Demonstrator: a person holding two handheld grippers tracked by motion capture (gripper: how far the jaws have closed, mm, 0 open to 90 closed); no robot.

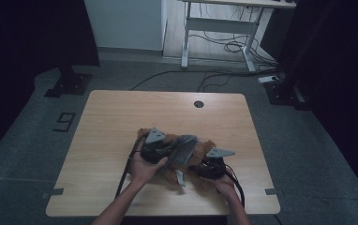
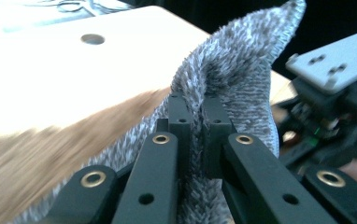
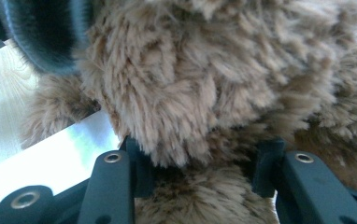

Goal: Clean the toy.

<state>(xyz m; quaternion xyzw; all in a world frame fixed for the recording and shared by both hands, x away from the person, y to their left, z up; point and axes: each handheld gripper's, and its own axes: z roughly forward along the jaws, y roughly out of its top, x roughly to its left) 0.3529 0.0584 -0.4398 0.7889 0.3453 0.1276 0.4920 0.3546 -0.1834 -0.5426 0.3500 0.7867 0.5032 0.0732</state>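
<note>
Two soft items are in hand near the front middle of the table (image 1: 121, 117): a brown plush toy (image 1: 200, 180) lying on the wood, and a grey cloth (image 1: 185, 149) lifted above it.

Cloth: grey, short-piled, with a stitched edge. In the left gripper view it rises as a peaked fold past the jaw tips, and the jaws are closed tight on a pinch of it, pads pressing from both sides. In the high view the cloth hangs over the toy's middle, with a narrow grey strip trailing down toward the front edge.

Toy: shaggy brown fur. In the right gripper view it bulges between the jaws, which stand part-way apart with fur against both inner faces. The right gripper (image 3: 200, 170) grips a limb or fold of the toy; which part cannot be told. A dark grey fabric edge shows at the upper left of that view.

Left gripper (image 2: 196, 109): held in the person's left hand (image 1: 144, 166), just left of the toy, with a grey plate on top. A cable trails from it toward the front edge.

Right gripper: low at the toy's right side in the high view, the right hand (image 1: 224, 183) behind it.

Table: light wood, with a round cable hole (image 1: 198, 104) near the far edge, well apart from the work.
</note>
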